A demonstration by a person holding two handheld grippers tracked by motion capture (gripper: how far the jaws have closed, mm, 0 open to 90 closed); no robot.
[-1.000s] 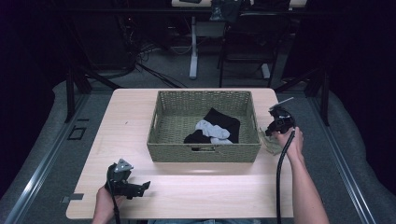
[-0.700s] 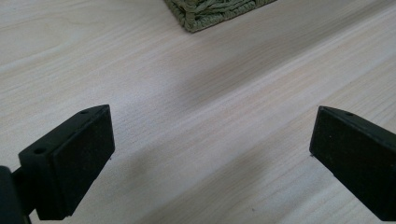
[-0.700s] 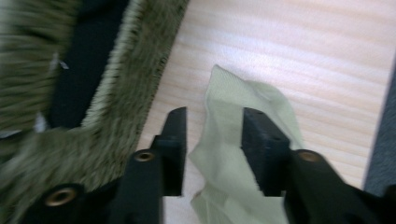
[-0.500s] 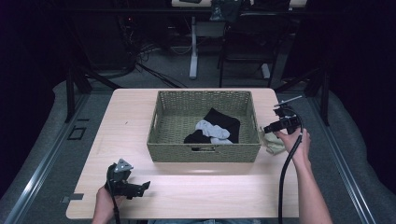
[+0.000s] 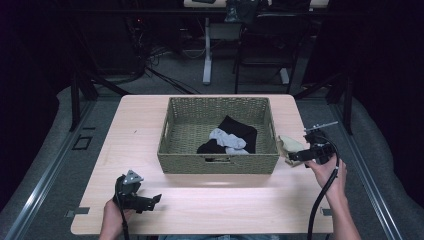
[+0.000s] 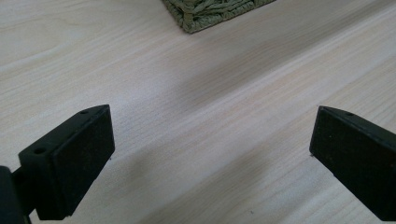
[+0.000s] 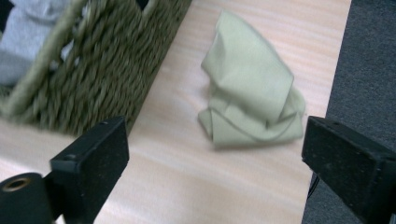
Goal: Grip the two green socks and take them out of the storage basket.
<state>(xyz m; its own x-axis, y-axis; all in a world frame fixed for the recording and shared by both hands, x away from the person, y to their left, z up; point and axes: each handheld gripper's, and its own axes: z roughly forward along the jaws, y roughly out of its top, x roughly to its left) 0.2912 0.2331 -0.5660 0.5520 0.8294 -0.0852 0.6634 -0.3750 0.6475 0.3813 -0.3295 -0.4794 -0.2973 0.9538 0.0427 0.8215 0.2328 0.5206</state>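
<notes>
A woven basket [image 5: 170, 142] stands mid-table with a black garment [image 5: 240, 129] and a grey sock [image 5: 227, 139] inside. Just off its right wall lies a crumpled pale green cloth [image 5: 289, 145], also seen in the right gripper view [image 7: 254, 100]. My right gripper [image 5: 296, 157] hovers near that cloth, pointing at it. Its jaws have just been opening, and my right gripper [image 7: 212, 154] now stands open with the cloth lying free on the table ahead of the pads. My left gripper [image 5: 151, 201] rests at the near left, and my left gripper [image 6: 210, 140] is open over bare wood.
The table's right edge [image 5: 320, 165] runs close past the cloth, with grey floor [image 7: 369, 56] beyond. The basket's right wall [image 7: 102, 65] is just left of the right jaws. A basket corner [image 6: 210, 11] lies ahead of the left gripper.
The right gripper has opened, let go of the pale green cloth beside the basket, and drawn back to the right and towards the person. The left gripper has not moved.
</notes>
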